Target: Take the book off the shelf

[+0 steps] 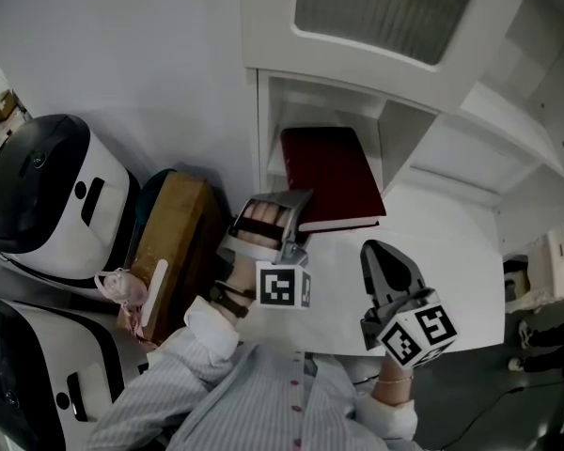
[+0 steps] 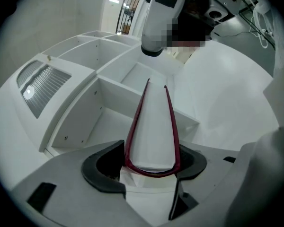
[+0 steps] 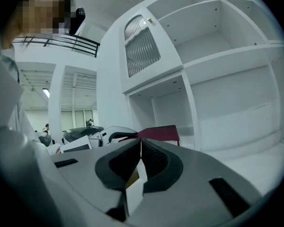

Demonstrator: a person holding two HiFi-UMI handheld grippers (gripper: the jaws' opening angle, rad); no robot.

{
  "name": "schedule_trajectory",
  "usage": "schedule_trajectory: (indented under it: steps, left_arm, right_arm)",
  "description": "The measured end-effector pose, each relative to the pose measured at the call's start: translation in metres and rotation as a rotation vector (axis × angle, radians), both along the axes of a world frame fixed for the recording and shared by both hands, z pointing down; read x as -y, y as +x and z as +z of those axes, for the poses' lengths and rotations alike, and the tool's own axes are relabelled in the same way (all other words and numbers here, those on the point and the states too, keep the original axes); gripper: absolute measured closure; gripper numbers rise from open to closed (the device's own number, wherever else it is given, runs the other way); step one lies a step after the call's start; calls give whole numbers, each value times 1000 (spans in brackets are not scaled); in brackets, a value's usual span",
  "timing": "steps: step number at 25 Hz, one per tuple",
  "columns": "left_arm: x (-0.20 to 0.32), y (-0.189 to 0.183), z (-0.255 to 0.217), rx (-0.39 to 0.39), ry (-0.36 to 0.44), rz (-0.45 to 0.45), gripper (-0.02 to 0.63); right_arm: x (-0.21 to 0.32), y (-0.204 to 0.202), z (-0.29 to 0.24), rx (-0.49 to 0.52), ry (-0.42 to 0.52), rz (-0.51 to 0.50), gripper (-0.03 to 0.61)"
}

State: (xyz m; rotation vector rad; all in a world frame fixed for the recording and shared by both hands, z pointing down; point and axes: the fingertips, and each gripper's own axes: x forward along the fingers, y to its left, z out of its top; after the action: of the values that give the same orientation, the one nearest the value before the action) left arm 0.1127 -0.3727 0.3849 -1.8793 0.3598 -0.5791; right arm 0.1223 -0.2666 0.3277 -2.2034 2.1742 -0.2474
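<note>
A dark red book (image 1: 331, 177) is gripped at its near left corner by the left tool (image 1: 301, 222), whose jaws are closed on the two covers with the white page block between them; both jaws appear to press on the covers, though the contact is only partly visible. The book is laid flat and shut, its far end inside an open compartment of the white shelf (image 1: 273, 120) and its near end projecting out over the white bench (image 1: 451, 252). A plain hard cover with no visible print is shown, and a thin band of pale pages is seen along the near edge. The right tool (image 1: 376, 252) is held over the bench, near and to the right of the book and clear of it, its jaws pressed together on nothing.
</note>
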Motion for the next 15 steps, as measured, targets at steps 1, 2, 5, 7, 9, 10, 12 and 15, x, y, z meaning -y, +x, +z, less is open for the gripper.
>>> schedule_trajectory:
  steps: [1, 2, 5, 7, 9, 10, 12, 15]
  left_arm:
    - [-4, -2, -1, -1, 0, -5, 331]
    - [-8, -3, -2, -3, -2, -8, 333]
    - [-20, -7, -5, -11, -5, -19, 341]
    - [-28, -9, -7, -13, 1, -30, 344]
    - [-36, -10, -8, -12, 6, -42, 346]
    - [-41, -10, -8, -12, 5, -48, 347]
    - [-53, -10, -10, -17, -6, -64, 350]
    - [-69, -9, -12, -27, -14, -95, 351]
  right_arm:
    - [-4, -1, -1, 4, 3, -2, 563]
    - [-9, -1, -2, 9, 7, -3, 563]
    - [-22, -1, -3, 21, 17, -8, 563]
    - [-33, -1, -3, 28, 19, -15, 563]
    - [-46, 0, -1, 35, 14, -20, 563]
    - [-53, 1, 0, 38, 12, -22, 563]
    - [-69, 4, 1, 44, 8, -23, 563]
    - [-94, 11, 0, 50, 3, -21, 563]
